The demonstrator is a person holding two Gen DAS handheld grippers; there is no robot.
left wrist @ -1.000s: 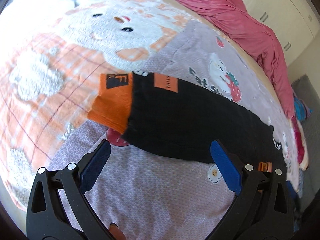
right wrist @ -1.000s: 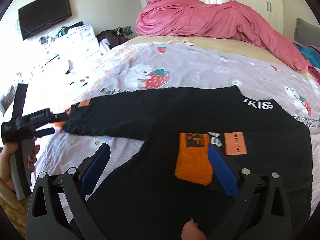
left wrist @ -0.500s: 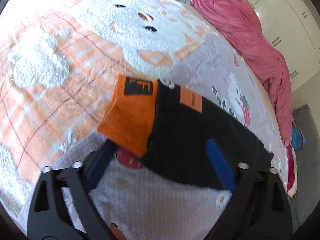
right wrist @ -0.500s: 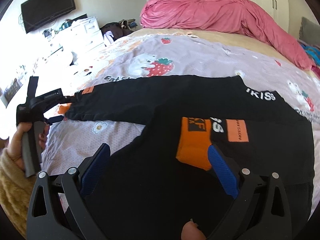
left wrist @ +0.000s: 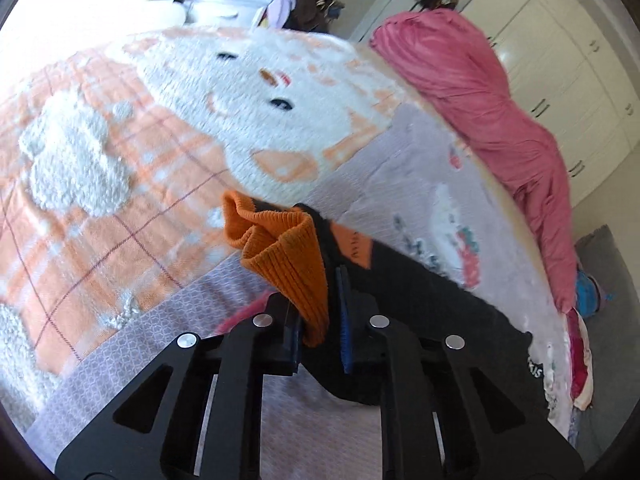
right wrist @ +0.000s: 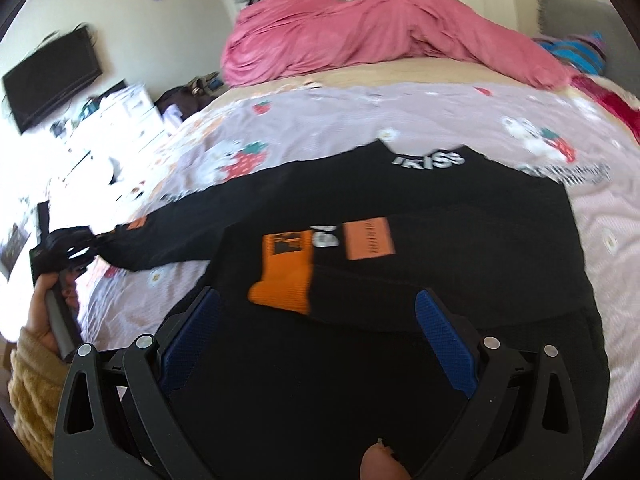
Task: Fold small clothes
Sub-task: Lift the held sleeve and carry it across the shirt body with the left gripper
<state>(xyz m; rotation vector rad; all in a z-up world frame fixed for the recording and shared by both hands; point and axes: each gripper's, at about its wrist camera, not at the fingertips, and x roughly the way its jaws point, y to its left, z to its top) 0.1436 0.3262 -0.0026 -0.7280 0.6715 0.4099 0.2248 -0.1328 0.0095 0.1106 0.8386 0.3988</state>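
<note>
A black sweater with orange cuffs [right wrist: 400, 208] lies spread on the bed. My left gripper [left wrist: 318, 336] is shut on the orange cuff [left wrist: 288, 256] of the outstretched sleeve and lifts it off the bed; it also shows in the right wrist view [right wrist: 76, 248] at the far left. My right gripper [right wrist: 316, 336] is open and empty, hovering over the sweater's body. The other sleeve is folded across the body, its orange cuff [right wrist: 286, 276] just ahead of the right fingers.
A pink duvet [right wrist: 380, 36] is heaped at the far side of the bed. An orange-and-white bear blanket [left wrist: 140, 140] covers the bed's left part. White wardrobes [left wrist: 568, 80], a TV [right wrist: 52, 80] and drawers stand around.
My left gripper moved onto the sleeve cuff, closed on it and lifted it. My right gripper stayed open, shifting slightly over the sweater body.
</note>
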